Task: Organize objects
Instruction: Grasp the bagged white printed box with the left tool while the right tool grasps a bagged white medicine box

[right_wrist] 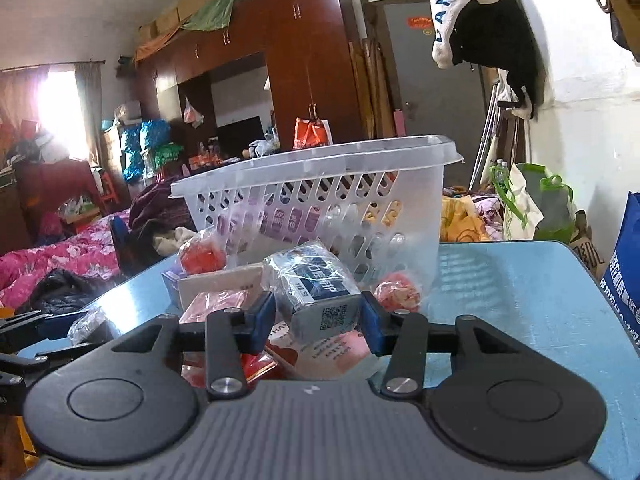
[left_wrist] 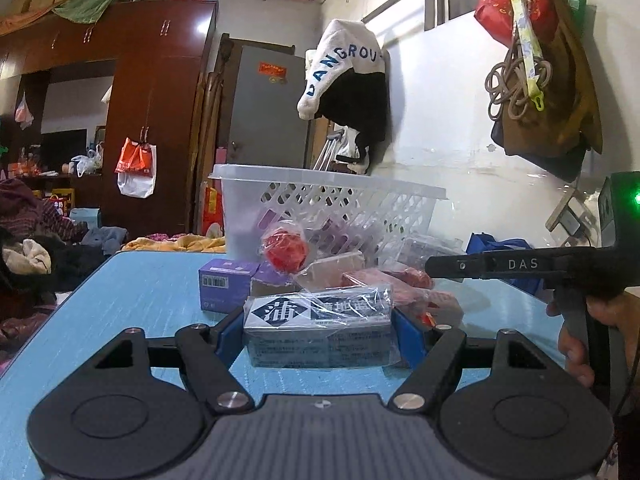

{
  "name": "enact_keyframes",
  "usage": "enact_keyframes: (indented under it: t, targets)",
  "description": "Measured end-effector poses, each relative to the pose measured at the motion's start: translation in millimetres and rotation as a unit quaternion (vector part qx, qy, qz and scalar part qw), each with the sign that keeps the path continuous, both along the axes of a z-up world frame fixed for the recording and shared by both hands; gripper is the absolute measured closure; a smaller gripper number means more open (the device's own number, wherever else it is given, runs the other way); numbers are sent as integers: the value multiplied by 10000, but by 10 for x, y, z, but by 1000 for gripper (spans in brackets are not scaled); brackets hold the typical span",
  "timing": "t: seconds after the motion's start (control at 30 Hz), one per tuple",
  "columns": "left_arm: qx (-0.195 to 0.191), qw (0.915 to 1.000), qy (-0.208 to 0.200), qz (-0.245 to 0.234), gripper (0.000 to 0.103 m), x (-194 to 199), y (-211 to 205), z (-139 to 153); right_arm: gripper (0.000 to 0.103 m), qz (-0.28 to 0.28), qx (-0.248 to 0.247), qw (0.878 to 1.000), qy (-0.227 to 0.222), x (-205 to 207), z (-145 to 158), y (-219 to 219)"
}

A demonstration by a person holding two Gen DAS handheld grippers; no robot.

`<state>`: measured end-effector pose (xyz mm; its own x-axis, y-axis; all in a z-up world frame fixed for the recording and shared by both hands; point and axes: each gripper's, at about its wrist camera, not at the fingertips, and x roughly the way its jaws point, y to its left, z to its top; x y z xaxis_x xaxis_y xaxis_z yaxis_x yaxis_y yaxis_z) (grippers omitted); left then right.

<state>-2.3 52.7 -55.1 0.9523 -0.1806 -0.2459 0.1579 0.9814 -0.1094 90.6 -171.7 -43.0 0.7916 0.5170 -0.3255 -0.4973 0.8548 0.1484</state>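
A white plastic basket (left_wrist: 320,196) with a lattice of oblong slots and a broad flat rim stands on the pale blue table (left_wrist: 140,300); through its perforated wall, in the right wrist view, purple packets (right_wrist: 280,216) and a yellow-orange packet (right_wrist: 390,210) are seen inside. Loose items lie heaped on the table against the basket's near wall: a purple carton (left_wrist: 226,286) bearing a barcode, a red ball wrapped in clear film (left_wrist: 285,249), and flat pink and red packets (left_wrist: 400,284) in glossy wrap. The left gripper (left_wrist: 320,334), blue pads on black linkage arms, has its jaws closed against the two ends of a dark rectangular box in crinkled cellophane (left_wrist: 320,328) printed with white characters; whether the box rests on the table cannot be told. The right gripper (right_wrist: 318,320) likewise clamps a grey box (right_wrist: 320,300), also film-wrapped and showing a QR code, tilted above the heap and just before the basket. A white garment with blue lettering (left_wrist: 344,68) hangs on the wall behind.
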Motion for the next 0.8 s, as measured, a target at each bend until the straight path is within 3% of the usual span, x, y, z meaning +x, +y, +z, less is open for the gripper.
enact_keyframes:
  t: [0.8]
  targets:
    - [-123, 9999, -17, -21, 25, 18, 50, 23, 54, -84, 144, 9994, -296, -85, 7, -18]
